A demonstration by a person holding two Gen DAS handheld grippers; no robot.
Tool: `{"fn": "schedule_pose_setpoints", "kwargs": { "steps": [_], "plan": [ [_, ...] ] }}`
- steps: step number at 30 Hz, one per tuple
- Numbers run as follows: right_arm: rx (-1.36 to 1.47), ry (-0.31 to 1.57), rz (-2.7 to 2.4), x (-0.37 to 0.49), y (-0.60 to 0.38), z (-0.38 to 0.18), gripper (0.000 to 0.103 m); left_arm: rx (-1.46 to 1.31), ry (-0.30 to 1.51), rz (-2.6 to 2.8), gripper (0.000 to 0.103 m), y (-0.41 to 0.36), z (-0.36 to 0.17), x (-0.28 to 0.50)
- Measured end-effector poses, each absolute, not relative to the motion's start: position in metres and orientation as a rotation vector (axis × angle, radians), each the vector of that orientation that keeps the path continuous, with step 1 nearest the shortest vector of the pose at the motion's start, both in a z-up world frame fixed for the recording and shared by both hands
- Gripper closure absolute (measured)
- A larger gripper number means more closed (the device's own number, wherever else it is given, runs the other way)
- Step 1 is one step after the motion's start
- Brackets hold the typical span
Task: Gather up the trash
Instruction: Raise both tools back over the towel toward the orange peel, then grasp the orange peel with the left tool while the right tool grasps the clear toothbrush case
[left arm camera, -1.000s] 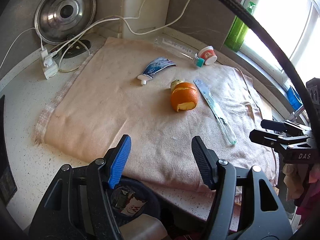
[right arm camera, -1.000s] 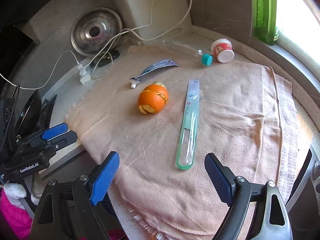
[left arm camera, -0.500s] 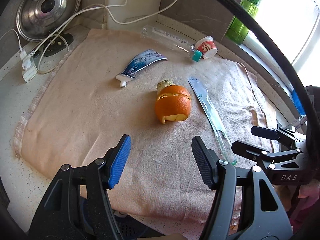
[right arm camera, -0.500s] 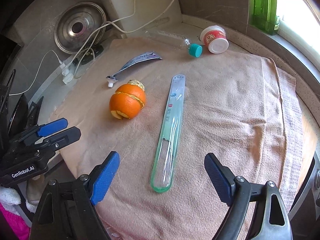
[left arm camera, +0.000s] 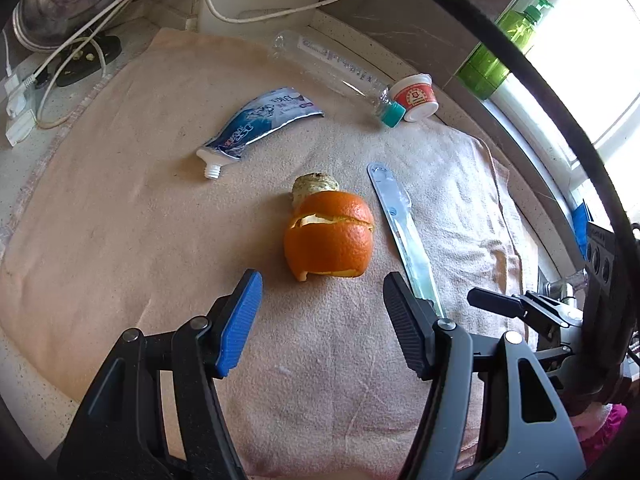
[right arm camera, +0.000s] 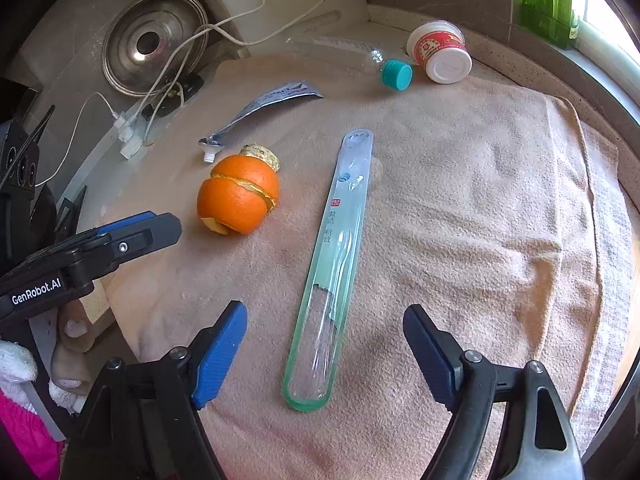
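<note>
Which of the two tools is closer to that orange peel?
Left. The left tool faces the orange peel directly; the right tool straddles the toothbrush case, with the peel off to its left.

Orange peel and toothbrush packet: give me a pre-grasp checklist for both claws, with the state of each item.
1. Left claw open: ok.
2. Left claw lined up with the orange peel, which lies just ahead of its fingertips: ok.
3. Right claw open: ok.
4. Toothbrush packet near end between the right claw's fingers: ok.
5. Peel and packet apart on the towel, not touching: ok.
6. Trash bin ready for drop-off: cannot tell, none in view.
</note>
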State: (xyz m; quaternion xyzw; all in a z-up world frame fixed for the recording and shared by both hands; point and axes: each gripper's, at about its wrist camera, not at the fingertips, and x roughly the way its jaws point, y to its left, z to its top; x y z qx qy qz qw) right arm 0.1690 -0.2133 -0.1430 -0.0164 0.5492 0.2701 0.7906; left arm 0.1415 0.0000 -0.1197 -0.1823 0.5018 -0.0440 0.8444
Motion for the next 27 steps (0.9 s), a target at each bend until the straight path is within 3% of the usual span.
{"fn": "schedule_pose_setpoints", "kwargs": {
  "steps": [21,24,27],
  "plan": [
    [-0.11,1.198,0.566,0.187,-0.187,-0.16,0.026,-0.521,1.124,-0.141,0.039,0.004,-0.161,0.192],
    [-0.172,1.184,0.542,0.186,-0.182,-0.16,0.033,-0.519,1.118,-0.151,0.041,0.003,-0.16,0.194],
    [-0.222,1.164,0.512,0.185,-0.183,-0.16,0.05,-0.518,1.111,-0.157,0.044,0.003,-0.158,0.194]
  ]
}}
